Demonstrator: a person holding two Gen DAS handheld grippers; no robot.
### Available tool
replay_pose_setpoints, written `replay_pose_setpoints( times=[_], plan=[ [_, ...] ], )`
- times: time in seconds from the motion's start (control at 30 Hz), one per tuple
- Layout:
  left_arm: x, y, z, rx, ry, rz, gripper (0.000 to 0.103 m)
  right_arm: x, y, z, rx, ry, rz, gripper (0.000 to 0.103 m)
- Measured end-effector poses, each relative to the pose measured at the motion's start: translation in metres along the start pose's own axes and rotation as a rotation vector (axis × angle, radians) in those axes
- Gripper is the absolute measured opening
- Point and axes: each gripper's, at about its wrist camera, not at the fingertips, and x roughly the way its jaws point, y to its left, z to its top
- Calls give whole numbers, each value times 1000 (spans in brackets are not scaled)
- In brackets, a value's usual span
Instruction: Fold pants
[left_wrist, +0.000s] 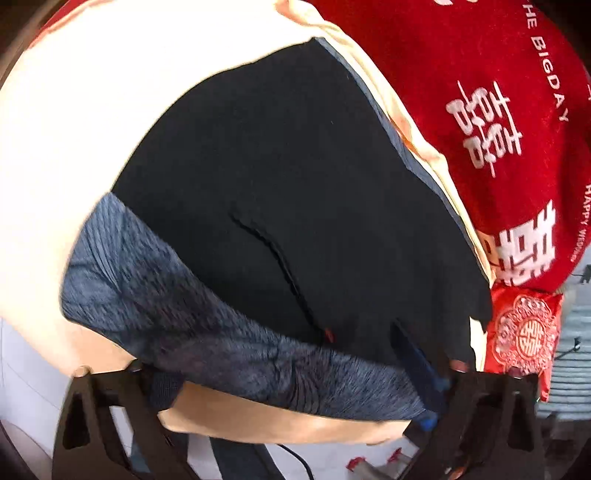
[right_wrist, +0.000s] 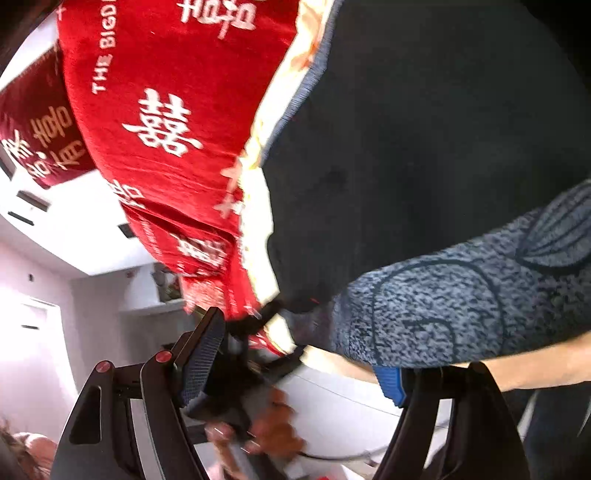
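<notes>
Dark pants (left_wrist: 280, 192) spread flat on cream bedding (left_wrist: 74, 129), grey waistband (left_wrist: 207, 332) along its near edge beside red blanket (left_wrist: 480, 92); left gripper (left_wrist: 291, 398) gaping over waistband, right gripper (right_wrist: 332, 369) likewise parted, pinching nothing.

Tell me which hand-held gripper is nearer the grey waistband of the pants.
Left, narrowly. The left hand-held gripper straddles the waistband, which runs across its open jaws. The right hand-held gripper is only at one end of the waistband.
</notes>
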Motion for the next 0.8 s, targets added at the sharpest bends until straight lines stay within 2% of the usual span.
replay_pose_setpoints(
  times=[0.03,0.1,0.17,0.23,0.33,0.4,0.47,0.63,0.8],
  plan=[
    [0,4,2,9,6,16,87,-1,-6,-1,-1,-1,-27,79],
    [3,7,3,34,19,50,69,-8,-20,-3,20,-19,-56,79],
    [4,12,1,52,25,72,59,-19,-37,-4,52,-54,-81,79],
    [4,15,0,67,32,75,55,-31,-53,-6,98,-95,-85,74],
    [7,16,1,89,44,109,39,-48,-75,-9,201,-166,-53,50],
    [6,16,2,103,52,111,33,-56,-91,-13,319,-214,21,14],
    [3,13,3,122,64,116,32,-63,-93,-16,369,-241,57,11],
    [-23,-25,11,206,38,132,31,-81,-25,-5,140,-191,-119,10],
    [-54,-68,33,274,-15,119,31,-95,29,39,3,-103,-173,10]
  ],
)
